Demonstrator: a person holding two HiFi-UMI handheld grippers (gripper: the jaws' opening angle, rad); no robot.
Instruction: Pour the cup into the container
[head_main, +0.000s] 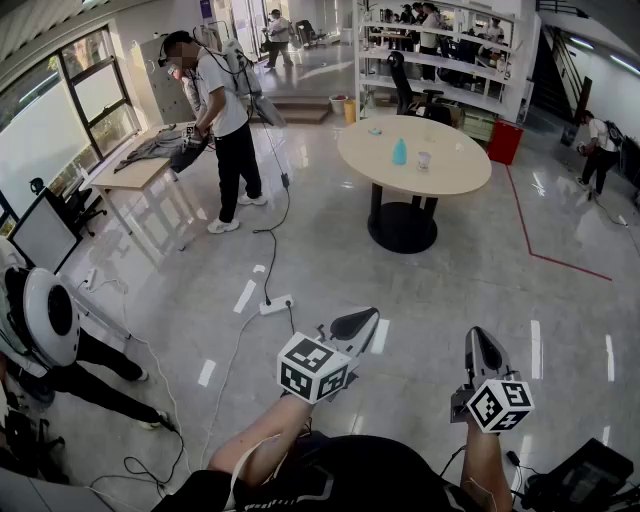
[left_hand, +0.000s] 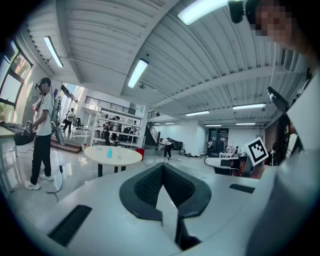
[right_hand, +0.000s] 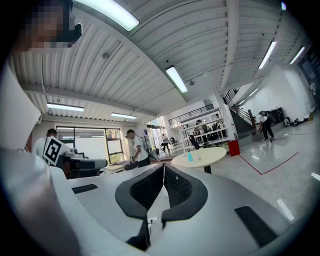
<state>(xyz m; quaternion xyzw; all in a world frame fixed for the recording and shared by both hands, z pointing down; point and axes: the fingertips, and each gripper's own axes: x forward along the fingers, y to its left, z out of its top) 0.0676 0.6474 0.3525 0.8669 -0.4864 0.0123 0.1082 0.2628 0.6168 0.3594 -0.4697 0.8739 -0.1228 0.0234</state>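
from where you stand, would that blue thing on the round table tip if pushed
The blue thing stands upright, taller than wide, so a push up high would probably tip it. It looks small, so likely light. Too far off on the round table to tell its material.

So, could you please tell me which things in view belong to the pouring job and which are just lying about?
Likely for the job: round table; blue item and clear cup on it; left gripper and right gripper, jaws together, both empty.
Lying about: power strip; red bin; desk; shelving.
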